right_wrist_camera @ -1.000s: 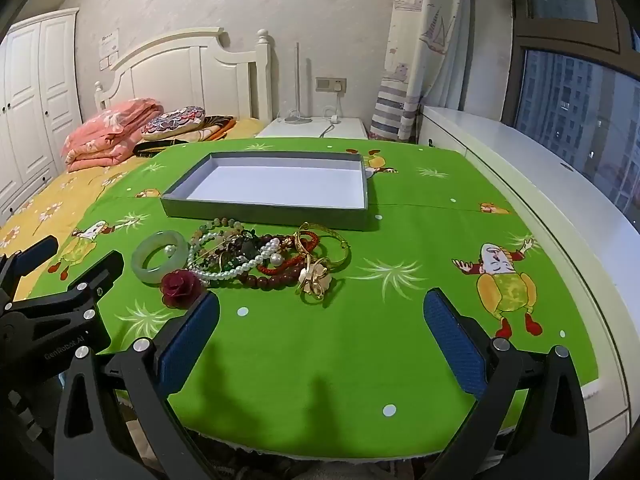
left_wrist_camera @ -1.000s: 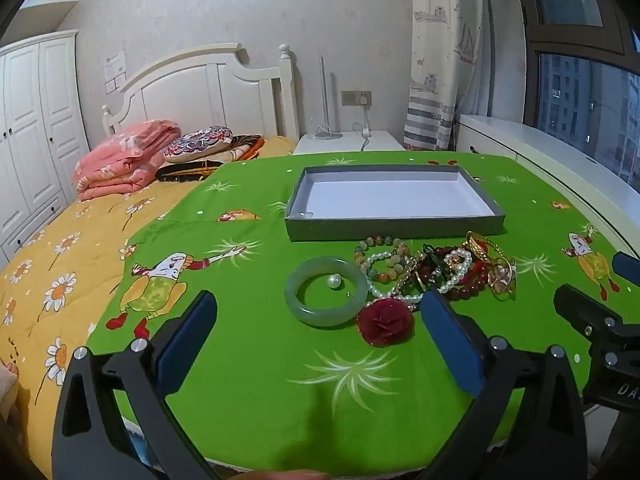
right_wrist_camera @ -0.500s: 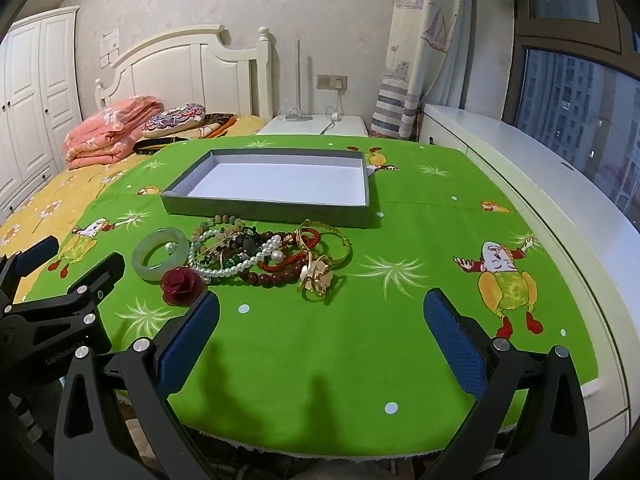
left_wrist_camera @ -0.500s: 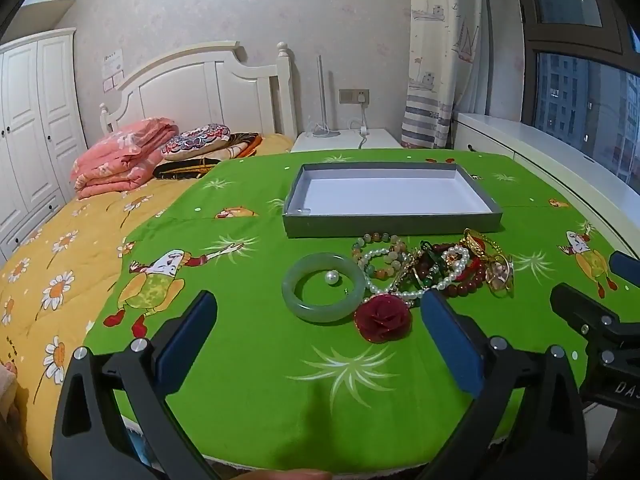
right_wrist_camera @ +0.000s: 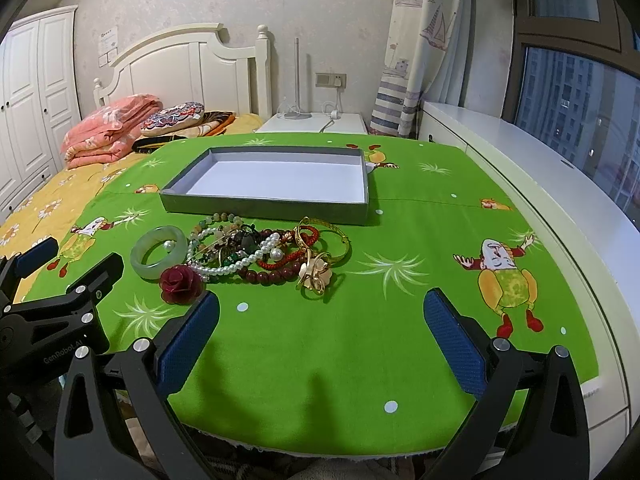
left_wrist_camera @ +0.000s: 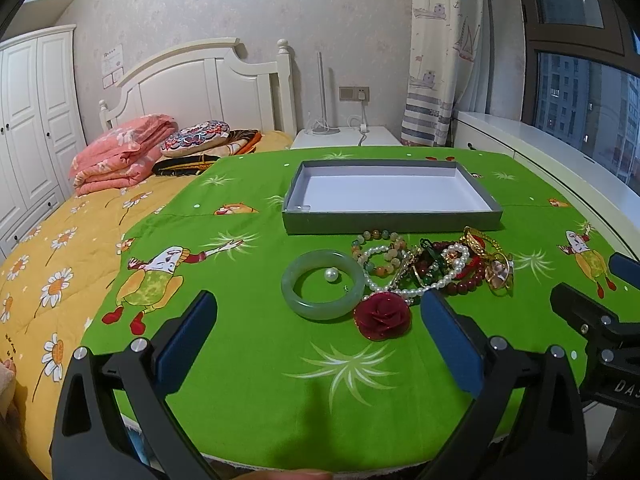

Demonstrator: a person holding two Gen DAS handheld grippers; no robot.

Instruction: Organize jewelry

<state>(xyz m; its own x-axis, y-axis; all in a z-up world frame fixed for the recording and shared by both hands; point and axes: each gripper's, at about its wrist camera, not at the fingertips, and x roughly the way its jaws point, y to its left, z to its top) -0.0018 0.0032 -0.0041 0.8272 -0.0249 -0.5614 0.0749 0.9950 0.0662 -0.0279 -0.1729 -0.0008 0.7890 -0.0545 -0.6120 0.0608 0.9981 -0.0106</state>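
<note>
Jewelry (left_wrist_camera: 432, 268) lies heaped on the green cloth (left_wrist_camera: 280, 360) just in front of the grey tray (left_wrist_camera: 392, 222), beside a jade bangle (left_wrist_camera: 323, 284) and a red rose (left_wrist_camera: 383, 315). You hold the left gripper (left_wrist_camera: 318, 336) and the right gripper (right_wrist_camera: 322, 332) spread wide apart, both empty.

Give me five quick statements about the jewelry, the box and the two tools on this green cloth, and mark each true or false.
1. The grey box holds no jewelry. True.
2. A loose pearl lies inside the jade bangle. True.
3. The red rose sits in the box. False: it lies on the green cloth, beside the bangle.
4. The left tool grips the bangle. False: it is open and holds nothing.
5. The right tool is open, short of the jewelry pile. True.
</note>
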